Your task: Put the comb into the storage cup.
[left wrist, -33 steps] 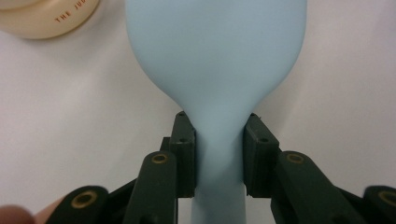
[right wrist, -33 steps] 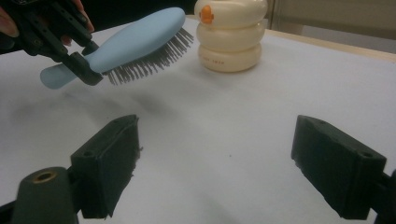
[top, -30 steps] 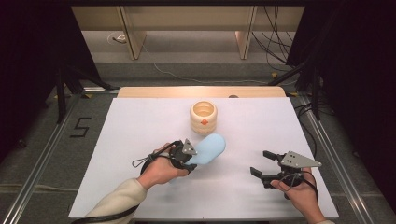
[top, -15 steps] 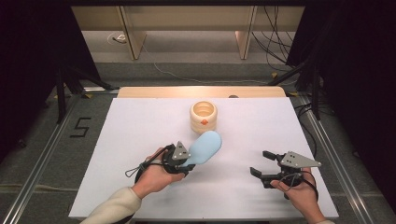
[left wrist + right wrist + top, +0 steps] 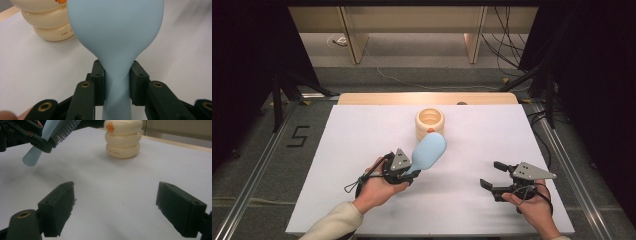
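Pale blue plastic hairbrush, oval head and narrow handle, lifted clear of the white worktop near its middle. Head tilted up and pointing toward the far edge. In the right gripper view the dark bristles face down and the handle end hangs free below the jaws.

Left gripper: black jaws pinching the brush at the neck, where handle widens into head. In the left gripper view the pads press on both sides of the neck. Person's left hand wraps the gripper body, cream sleeve behind it.

Cream ribbed plastic container, three stacked rings with an open top and an orange mark on the near side, stands upright just beyond the brush head, nearer the far edge. Brush and container apart.

Right gripper: jaws spread wide, nothing between them, held low over the worktop toward the near right corner, well apart from the brush.
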Demonstrator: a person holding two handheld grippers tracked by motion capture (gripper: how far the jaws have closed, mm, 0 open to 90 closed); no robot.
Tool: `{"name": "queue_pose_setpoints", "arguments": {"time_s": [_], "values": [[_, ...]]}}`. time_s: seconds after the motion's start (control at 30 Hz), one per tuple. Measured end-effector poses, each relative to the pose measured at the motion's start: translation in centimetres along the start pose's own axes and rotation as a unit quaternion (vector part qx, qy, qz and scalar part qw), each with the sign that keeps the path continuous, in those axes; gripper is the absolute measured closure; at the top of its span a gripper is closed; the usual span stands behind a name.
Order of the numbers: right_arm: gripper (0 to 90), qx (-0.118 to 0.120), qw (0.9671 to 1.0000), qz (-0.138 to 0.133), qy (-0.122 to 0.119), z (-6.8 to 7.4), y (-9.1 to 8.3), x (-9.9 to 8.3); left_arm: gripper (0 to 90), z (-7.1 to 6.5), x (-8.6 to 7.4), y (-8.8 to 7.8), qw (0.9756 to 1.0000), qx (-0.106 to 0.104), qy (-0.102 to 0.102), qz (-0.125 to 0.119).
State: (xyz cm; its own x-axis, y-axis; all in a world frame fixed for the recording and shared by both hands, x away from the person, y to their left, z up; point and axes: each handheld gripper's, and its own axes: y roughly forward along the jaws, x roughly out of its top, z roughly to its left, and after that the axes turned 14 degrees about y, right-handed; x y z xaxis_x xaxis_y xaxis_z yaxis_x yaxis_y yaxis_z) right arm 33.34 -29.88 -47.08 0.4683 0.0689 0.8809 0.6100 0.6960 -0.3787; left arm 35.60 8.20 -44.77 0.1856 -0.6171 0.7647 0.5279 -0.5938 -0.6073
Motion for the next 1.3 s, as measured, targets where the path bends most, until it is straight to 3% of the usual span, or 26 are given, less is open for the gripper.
{"name": "queue_pose_setpoints", "arguments": {"time_s": [0.4, 0.9, 1.3], "values": [[16.4, 0.0, 1.0, 0.0, 0.0, 0.02, -0.01, 0.01, 69.4, 0.04, -0.02, -0.01, 0.9999, 0.006, 0.001, -0.011], [16.4, 0.002, 0.9999, -0.01, 0.007, 0.04, -0.04, 0.12, 69.3, 0.06, 0.46, -0.59, 0.9977, 0.026, 0.004, -0.062], [16.3, 0.004, 0.9995, -0.021, 0.023, 0.47, 0.37, 0.31, 69.3, 0.0, 0.54, -0.46, 0.997, 0.027, 0.001, -0.072]]}}
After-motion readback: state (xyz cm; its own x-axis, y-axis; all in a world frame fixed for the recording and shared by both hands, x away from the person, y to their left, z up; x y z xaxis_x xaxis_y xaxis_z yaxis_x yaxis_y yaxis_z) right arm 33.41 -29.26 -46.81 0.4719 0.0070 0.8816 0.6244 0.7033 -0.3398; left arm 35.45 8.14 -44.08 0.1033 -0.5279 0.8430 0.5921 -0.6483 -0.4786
